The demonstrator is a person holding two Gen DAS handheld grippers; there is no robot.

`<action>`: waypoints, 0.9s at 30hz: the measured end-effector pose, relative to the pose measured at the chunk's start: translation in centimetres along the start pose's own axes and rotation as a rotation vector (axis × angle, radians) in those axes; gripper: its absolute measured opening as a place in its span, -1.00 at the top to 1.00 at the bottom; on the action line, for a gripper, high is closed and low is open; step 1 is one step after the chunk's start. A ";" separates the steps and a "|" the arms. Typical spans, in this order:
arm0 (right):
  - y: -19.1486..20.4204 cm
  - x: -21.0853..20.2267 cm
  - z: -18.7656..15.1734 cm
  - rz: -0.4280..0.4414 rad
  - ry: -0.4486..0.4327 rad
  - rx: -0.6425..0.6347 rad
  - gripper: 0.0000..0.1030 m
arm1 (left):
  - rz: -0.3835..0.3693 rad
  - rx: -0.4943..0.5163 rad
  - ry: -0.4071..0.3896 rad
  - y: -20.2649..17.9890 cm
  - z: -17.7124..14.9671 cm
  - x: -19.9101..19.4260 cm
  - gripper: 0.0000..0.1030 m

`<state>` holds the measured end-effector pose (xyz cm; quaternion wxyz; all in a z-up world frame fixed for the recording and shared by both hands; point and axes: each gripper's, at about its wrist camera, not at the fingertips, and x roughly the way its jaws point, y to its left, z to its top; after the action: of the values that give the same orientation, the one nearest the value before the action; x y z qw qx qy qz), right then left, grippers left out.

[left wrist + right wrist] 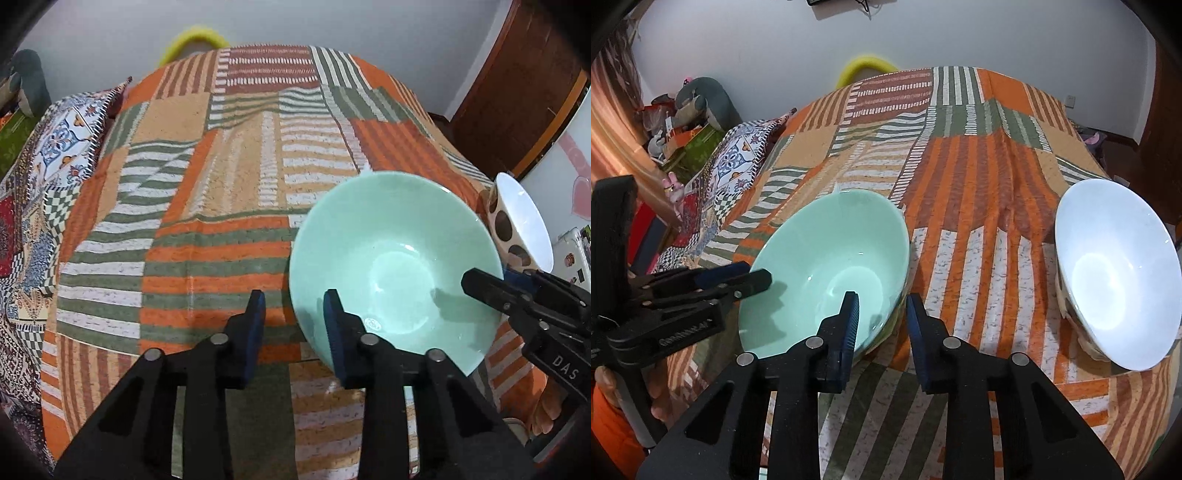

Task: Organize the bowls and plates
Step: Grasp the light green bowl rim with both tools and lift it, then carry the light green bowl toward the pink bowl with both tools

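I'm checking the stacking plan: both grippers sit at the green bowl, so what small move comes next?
Probably close both. The left gripper and right gripper are open, each straddling the green bowl rim on opposite sides, the bowl on the cloth. Gripped, it could lift toward the white bowl.

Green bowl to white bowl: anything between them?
Nothing but bare striped bedspread lies between the green bowl and the white bowl, shown in the right wrist view.
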<state>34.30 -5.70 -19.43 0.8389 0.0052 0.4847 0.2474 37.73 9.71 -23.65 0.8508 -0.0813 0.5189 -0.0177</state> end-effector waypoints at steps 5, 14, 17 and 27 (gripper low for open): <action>0.3 0.2 0.0 -0.003 -0.002 -0.012 0.59 | -0.022 0.014 0.010 -0.5 -0.1 0.3 0.57; 0.7 -0.1 -0.3 -0.033 0.000 -0.018 0.60 | 0.003 0.047 -0.010 -1.5 -0.5 -0.6 0.57; 1.0 -0.7 -0.4 -0.037 -0.010 -0.021 0.60 | -0.005 0.038 -0.024 -1.5 -0.7 -1.4 0.57; 2.2 -4.2 -0.4 -0.042 -0.077 -0.034 0.60 | -0.002 0.056 -0.094 -2.8 -2.1 -6.1 0.57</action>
<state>31.32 -5.61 -15.74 0.8619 -0.0100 0.4479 0.2375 33.24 7.37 -18.82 0.8762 -0.0585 0.4775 -0.0292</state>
